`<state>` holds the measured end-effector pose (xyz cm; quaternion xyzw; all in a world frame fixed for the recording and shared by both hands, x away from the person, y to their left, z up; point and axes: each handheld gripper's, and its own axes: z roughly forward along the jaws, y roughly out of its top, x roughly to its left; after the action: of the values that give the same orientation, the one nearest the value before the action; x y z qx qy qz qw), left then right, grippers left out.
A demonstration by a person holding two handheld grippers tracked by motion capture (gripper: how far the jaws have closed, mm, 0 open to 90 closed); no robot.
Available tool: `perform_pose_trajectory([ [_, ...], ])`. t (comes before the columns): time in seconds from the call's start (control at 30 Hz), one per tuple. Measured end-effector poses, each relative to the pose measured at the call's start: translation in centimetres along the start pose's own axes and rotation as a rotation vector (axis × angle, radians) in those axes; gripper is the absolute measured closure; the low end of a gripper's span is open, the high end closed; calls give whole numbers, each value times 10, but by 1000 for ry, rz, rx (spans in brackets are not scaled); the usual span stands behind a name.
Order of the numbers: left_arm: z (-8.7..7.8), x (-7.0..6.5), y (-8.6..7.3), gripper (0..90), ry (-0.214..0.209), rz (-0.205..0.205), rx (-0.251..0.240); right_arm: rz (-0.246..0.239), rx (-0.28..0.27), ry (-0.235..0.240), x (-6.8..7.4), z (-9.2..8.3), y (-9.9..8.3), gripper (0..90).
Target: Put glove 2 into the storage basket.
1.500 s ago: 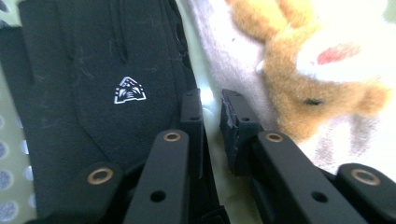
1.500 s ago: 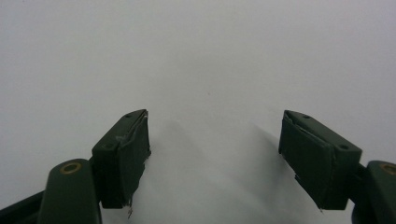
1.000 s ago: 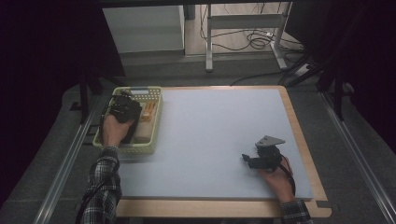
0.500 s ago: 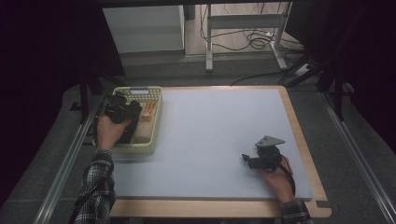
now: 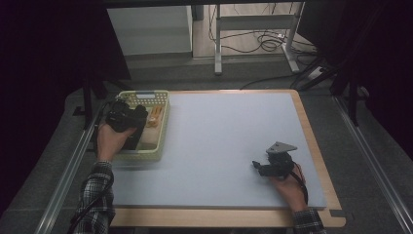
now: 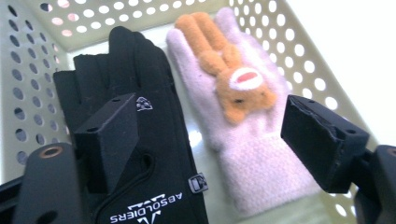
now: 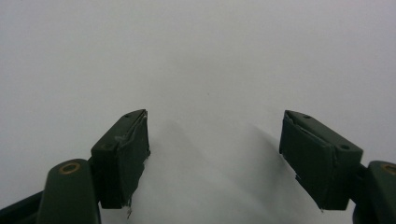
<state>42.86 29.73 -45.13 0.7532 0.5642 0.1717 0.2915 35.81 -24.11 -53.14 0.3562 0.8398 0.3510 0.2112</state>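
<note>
left gripper [image 6: 205, 140] jaws just spread apart over the basket [image 6: 308, 60], nothing pinched; black glove [image 6: 140, 140] and pink bear glove [image 6: 243, 121] lie inside; could snag both gloves together; right gripper [image 7: 215, 154] gaping, idle on the worktop [image 5: 219, 136]

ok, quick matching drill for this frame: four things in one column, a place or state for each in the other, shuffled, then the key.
Things:
1. black glove
2. pink glove
3. left gripper
4. right gripper

Places or states:
A. open above the bare white table
B. open over the basket
C. in the basket, bears an orange animal figure
D. in the basket, white lettering at the cuff

Pairs: 1-D, 2-C, 3-B, 4-A
</note>
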Motion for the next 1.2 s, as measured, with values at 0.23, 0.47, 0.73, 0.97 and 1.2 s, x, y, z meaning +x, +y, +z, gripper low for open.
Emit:
perform_pose_trajectory([
  [0.23,-5,-4,-10,85,-39,27,-13,-3,2,-3,0,0,0,238],
  [0.47,-12,-8,-18,60,-97,39,-39,-3,2,-4,0,0,0,236],
  [0.73,-20,-20,-23,33,-119,81,-67,-6,2,-6,0,0,0,235],
  [0.97,-23,-43,-27,18,-115,156,-72,-7,1,-8,0,0,0,235],
  [1.2,-23,-69,-29,13,-144,207,-89,-8,1,-8,1,0,0,235],
])
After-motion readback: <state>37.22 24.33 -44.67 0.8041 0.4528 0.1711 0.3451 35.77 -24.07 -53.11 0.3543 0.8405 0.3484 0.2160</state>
